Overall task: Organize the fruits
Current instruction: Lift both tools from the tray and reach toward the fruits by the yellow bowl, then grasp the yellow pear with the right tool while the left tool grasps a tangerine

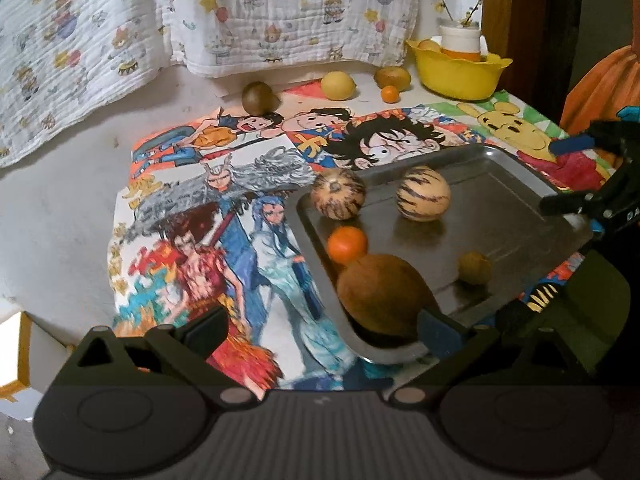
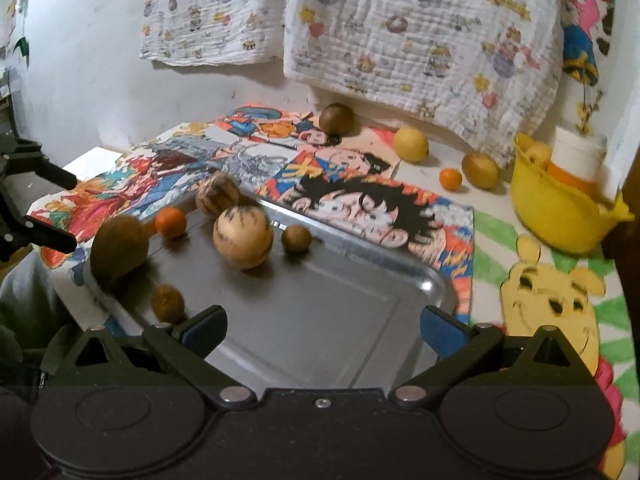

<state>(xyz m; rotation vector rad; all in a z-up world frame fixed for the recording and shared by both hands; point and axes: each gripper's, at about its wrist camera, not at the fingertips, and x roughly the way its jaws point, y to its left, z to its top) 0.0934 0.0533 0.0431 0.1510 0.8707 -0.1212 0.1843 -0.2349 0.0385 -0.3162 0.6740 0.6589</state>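
A shiny metal tray [image 2: 360,280] sits on a table covered with cartoon drawings [image 2: 360,208]. On the tray are two stripy round melons [image 2: 243,237] [image 2: 218,195], a small orange [image 2: 171,222], a big brown fruit [image 2: 119,251] at the tray's edge, and two little brown fruits [image 2: 296,239] [image 2: 167,303]. Past the tray, near the back wall, lie a brown kiwi [image 2: 336,119], a yellow lemon [image 2: 411,144], a tiny orange [image 2: 451,179] and another brown fruit [image 2: 481,170]. A yellow bowl [image 2: 560,208] stands farther off, past the tray's corner. The left gripper [image 1: 322,326] is wide open with nothing in it, just beside the big brown fruit. The right gripper [image 2: 322,326] is wide open too, holding nothing, over the bare part of the tray.
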